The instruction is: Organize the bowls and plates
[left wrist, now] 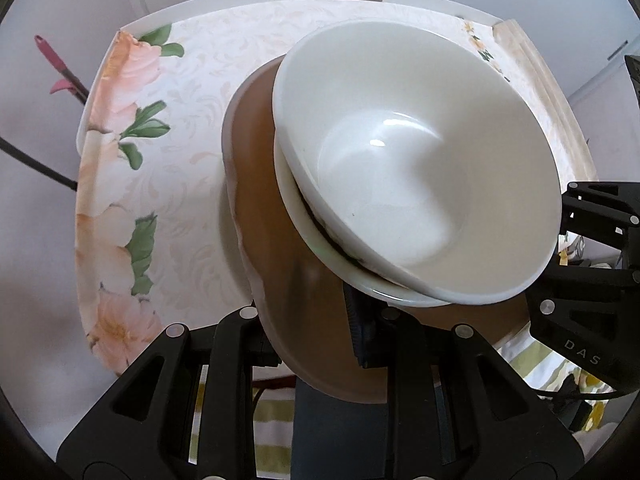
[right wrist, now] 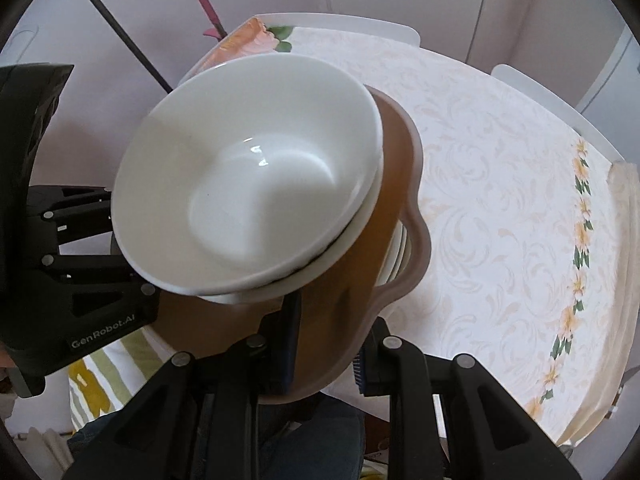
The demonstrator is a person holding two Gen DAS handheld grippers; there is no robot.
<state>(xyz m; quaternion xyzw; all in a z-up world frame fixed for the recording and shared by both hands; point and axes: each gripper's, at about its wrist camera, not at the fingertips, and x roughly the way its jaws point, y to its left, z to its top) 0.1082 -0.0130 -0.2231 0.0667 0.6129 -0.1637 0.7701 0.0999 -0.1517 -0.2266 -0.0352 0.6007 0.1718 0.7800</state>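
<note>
carrying step, by the look of it: brown tray [left wrist: 272, 240] held off the floral tablecloth [left wrist: 180, 152], left gripper [left wrist: 316, 340] pinching its 6 o'clock rim, right gripper [right wrist: 326, 344] pinching the opposite rim. nested white bowls [left wrist: 416, 184] sit tilted at centre. next: level, lower onto table slowly.

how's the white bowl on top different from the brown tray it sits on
The white bowl is glossy, round and deep; the brown tray is matte, shallow, wider, with a wavy rim. Both grippers, left and right, clamp the tray's edge, not the bowl. Both are tilted together above the floral tablecloth.
</note>
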